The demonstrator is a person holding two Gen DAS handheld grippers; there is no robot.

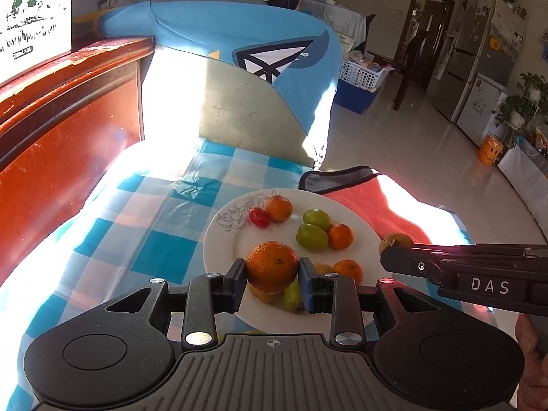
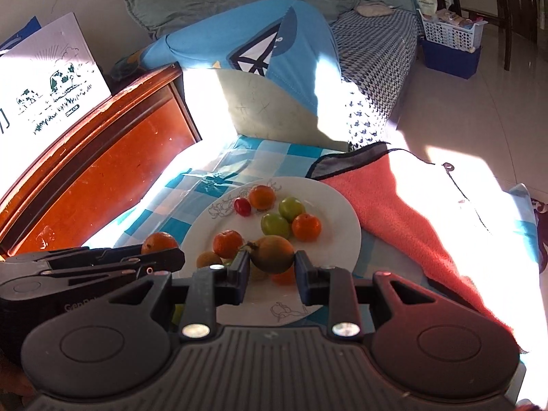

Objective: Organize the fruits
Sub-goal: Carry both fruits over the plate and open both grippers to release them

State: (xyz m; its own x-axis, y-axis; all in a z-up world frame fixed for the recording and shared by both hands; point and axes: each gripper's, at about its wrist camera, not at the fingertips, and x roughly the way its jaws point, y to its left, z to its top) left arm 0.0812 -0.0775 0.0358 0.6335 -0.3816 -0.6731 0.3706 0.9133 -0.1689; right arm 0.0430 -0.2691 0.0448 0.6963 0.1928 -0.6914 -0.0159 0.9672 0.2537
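A white plate [image 1: 222,257] with a line drawing holds several fruits: small oranges, two green fruits [image 1: 311,237] and a red cherry tomato [image 1: 259,217]. My left gripper [image 1: 273,275] is shut on a large orange [image 1: 272,265], held above the plate's near side. My right gripper [image 2: 270,267] is shut on a yellow-brown fruit [image 2: 273,253] with a stem, also over the plate [image 2: 342,212]. In the right wrist view the left gripper [image 2: 171,257] shows at the left with its orange [image 2: 159,241]. The left wrist view shows the right gripper [image 1: 385,255] at the right with its fruit [image 1: 395,239].
The plate rests on a blue-and-white checked cloth [image 1: 144,239]. A coral towel [image 2: 394,212] lies to its right. A red-brown wooden board [image 1: 61,144] stands at the left and a blue cushion [image 1: 239,44] behind. Tiled floor [image 1: 411,144] drops away at the right.
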